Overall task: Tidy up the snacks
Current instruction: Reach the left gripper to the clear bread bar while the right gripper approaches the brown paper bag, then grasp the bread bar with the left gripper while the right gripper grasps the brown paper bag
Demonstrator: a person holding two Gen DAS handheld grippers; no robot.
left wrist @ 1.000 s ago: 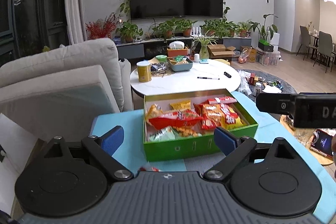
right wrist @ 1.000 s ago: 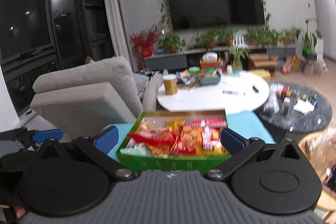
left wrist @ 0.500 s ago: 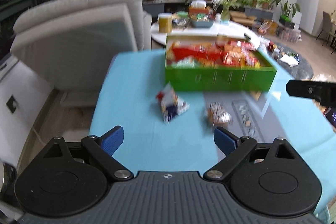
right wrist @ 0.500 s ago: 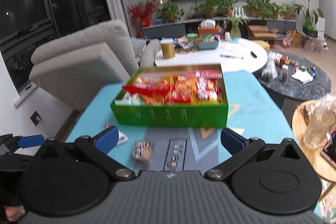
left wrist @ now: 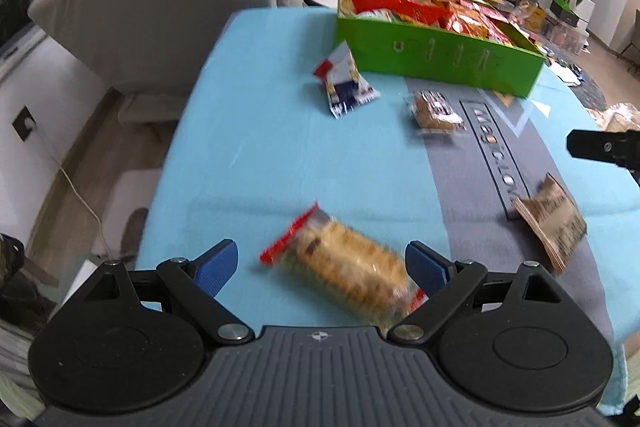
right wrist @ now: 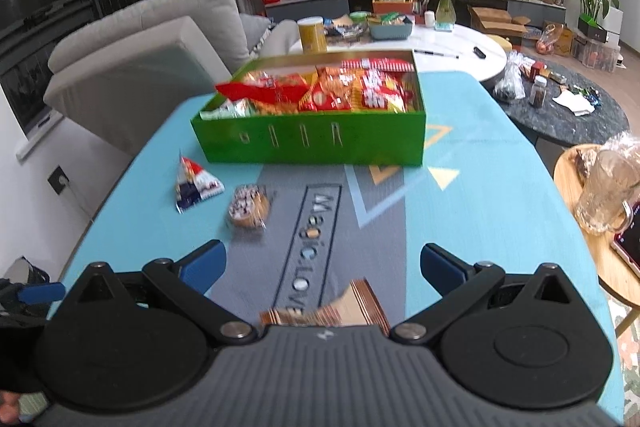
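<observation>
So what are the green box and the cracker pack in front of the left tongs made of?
Green box: looks like glossy printed cardboard, going by its thin straight walls and faint sheen. Cracker pack: apparently clear plastic film with red crimped ends; the biscuits show through, though the picture is blurred.

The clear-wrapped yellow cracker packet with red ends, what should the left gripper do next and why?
Probably lower the left gripper, whose jaws are closing, around the clear-wrapped yellow cracker packet: it lies loose on the blue table cover, between the blue pads, neither visibly pressing it.
</observation>
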